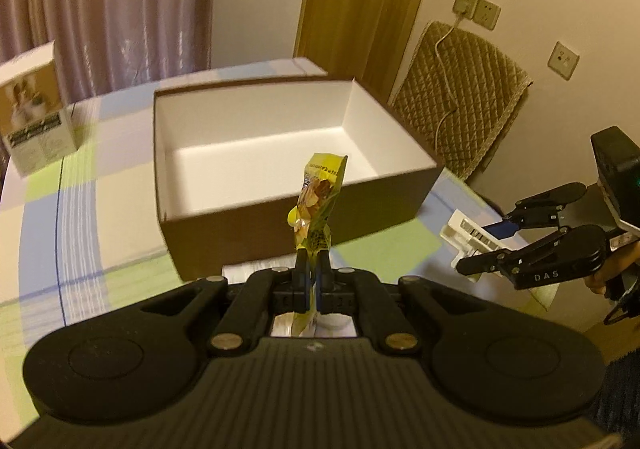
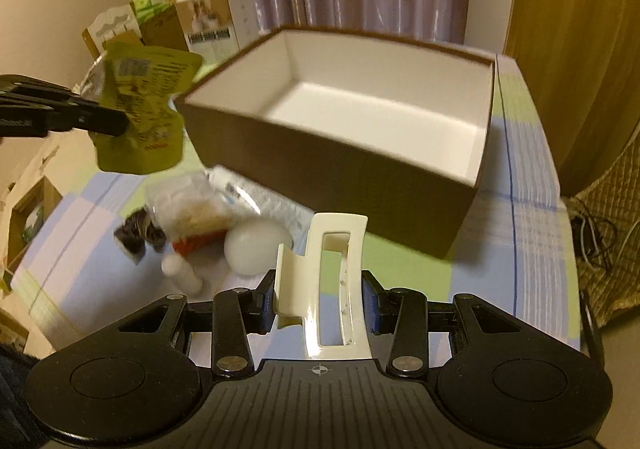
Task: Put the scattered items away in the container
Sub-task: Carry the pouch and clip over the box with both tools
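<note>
An open brown box (image 1: 280, 225) with a white inside stands on the checked tablecloth; its near wall (image 2: 340, 177) also faces the right wrist view. My left gripper (image 1: 313, 273) is shut on a yellow-green snack packet (image 1: 318, 201), held upright just short of the box's near wall. From the right wrist view the same packet (image 2: 140, 105) hangs at the far left in the left gripper (image 2: 116, 123). My right gripper (image 2: 320, 305) is shut on a cream hair claw clip (image 2: 324, 281), lifted above the table in front of the box; it appears as the right gripper (image 1: 480, 245) holding the clip (image 1: 468, 239).
Loose items lie on the cloth before the box: a white ball (image 2: 256, 249), a small white bottle (image 2: 184, 275), a clear bag of snacks (image 2: 188, 213), a dark wrapper (image 2: 136, 237). A printed carton (image 1: 36, 117) stands left of the box. A quilted chair (image 1: 460, 105) is beyond the table edge.
</note>
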Motion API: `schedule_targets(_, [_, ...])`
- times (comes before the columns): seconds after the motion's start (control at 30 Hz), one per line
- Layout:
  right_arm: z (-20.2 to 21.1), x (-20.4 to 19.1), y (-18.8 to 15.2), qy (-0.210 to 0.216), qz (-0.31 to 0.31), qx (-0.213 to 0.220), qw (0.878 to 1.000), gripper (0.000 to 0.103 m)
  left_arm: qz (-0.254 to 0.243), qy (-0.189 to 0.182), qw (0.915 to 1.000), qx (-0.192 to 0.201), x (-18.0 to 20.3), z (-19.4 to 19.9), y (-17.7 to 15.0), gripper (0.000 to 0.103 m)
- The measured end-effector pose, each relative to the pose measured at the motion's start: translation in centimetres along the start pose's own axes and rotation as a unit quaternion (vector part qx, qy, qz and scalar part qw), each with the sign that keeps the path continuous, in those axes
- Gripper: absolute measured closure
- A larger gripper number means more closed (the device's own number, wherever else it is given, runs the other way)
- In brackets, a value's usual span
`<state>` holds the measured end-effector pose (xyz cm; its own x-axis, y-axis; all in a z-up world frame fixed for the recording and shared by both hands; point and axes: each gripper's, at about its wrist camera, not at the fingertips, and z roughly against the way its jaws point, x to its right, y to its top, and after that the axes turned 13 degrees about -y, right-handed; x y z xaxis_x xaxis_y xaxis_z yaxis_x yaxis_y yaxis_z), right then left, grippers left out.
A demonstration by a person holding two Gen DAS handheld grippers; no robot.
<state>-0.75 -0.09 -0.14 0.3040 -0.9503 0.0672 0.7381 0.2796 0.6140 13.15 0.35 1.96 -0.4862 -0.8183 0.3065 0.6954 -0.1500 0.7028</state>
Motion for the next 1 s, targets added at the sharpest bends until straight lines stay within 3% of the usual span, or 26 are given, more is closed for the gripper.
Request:
schedule_targets(0.37, [1.1,1.0,6.4,-0.010,-0.015,0.073,0.997,0.059,-0.023,-0.009,0.9988,0.041,-1.0,-1.7,4.9,0.103])
schedule_targets(0.6, [-0.5,2.3,10.5,-0.024,-0.031,0.096,0.995,0.059,-0.027,-0.011,0.9985,0.047,-2.0,-3.0,7.2,0.103])
schedule_targets(0.8, [-4.6,2.9,12.9,-0.031,-0.042,0.076,0.996,0.059,-0.022,-0.008,0.9989,0.041,-3.3,-5.5,8.9,0.103])
schedule_targets(1.0, [-9.2,3.5,13.9,-0.039,-0.057,0.032,0.997,0.059,0.000,-0.005,1.0000,0.007,-5.1,-9.4,10.1,0.103])
